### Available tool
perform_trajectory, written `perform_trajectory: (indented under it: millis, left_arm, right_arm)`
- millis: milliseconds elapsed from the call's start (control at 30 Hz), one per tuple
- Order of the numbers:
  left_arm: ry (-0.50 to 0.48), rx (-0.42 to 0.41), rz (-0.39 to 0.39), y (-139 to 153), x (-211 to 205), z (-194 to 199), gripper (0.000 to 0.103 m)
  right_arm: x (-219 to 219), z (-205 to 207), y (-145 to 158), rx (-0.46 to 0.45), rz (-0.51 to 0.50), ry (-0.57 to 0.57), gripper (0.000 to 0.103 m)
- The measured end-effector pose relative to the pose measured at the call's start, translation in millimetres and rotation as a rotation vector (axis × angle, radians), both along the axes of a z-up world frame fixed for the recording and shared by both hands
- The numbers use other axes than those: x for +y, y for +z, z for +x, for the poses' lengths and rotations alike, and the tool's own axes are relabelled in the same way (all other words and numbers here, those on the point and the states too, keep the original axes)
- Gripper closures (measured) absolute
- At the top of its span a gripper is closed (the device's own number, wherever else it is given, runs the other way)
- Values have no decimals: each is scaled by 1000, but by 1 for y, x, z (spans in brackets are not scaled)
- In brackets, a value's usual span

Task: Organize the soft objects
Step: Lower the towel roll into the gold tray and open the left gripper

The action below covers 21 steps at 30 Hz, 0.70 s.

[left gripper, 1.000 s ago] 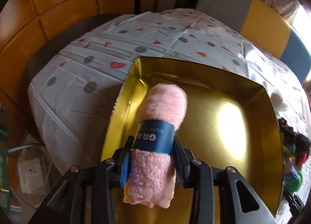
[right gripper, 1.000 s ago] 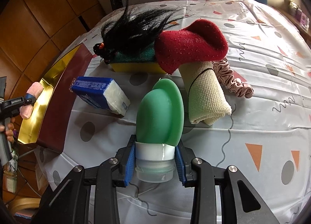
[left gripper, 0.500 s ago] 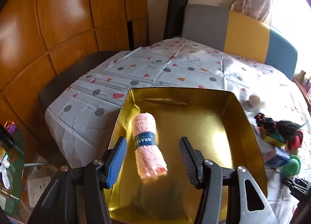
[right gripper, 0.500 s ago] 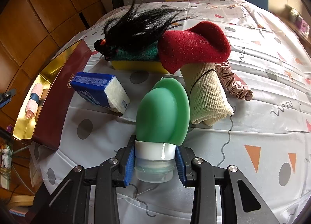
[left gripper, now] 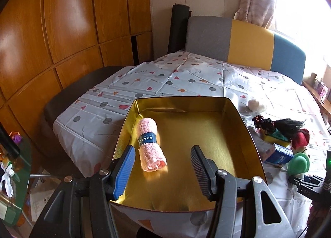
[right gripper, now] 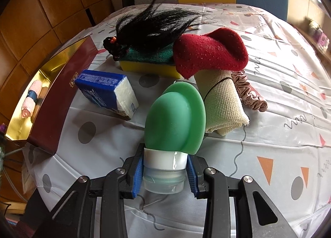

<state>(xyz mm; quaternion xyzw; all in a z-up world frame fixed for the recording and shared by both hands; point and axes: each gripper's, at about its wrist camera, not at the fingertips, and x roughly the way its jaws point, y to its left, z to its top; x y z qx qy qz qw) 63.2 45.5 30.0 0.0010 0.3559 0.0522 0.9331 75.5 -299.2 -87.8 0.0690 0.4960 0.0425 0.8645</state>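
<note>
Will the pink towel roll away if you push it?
Probably not far: the pink towel is a fuzzy roll lying flat in the gold box, and a band keeps it rolled. It looks soft and light, so it would likely squash when squeezed.

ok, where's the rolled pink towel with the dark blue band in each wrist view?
Left wrist: rolled pink towel with the dark blue band lies centre-left, along the left wall inside the gold-lined tray.
Right wrist: same towel at the far left edge, small, inside the tray.
Shared landmark: the green silicone bottle, at the right edge in the left wrist view.
</note>
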Motion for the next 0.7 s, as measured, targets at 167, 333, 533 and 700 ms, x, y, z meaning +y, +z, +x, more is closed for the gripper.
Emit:
perform_trajectory:
  millis: [167, 333, 533, 700]
  left_arm:
    - [5, -23, 31, 3, -1, -10, 46]
    - [15, -42, 42, 7, 5, -16, 46]
    - [34, -46, 35, 7, 17, -19, 46]
    - [45, -48, 31, 6, 25, -24, 46]
  right_arm:
    - [4, -3, 1, -5, -20, 0, 66]
    - [8, -4, 1, -2, -38, -16, 66]
    - [14, -6, 1, 8, -47, -43, 66]
    - [14, -7, 1, 10, -50, -60, 66]
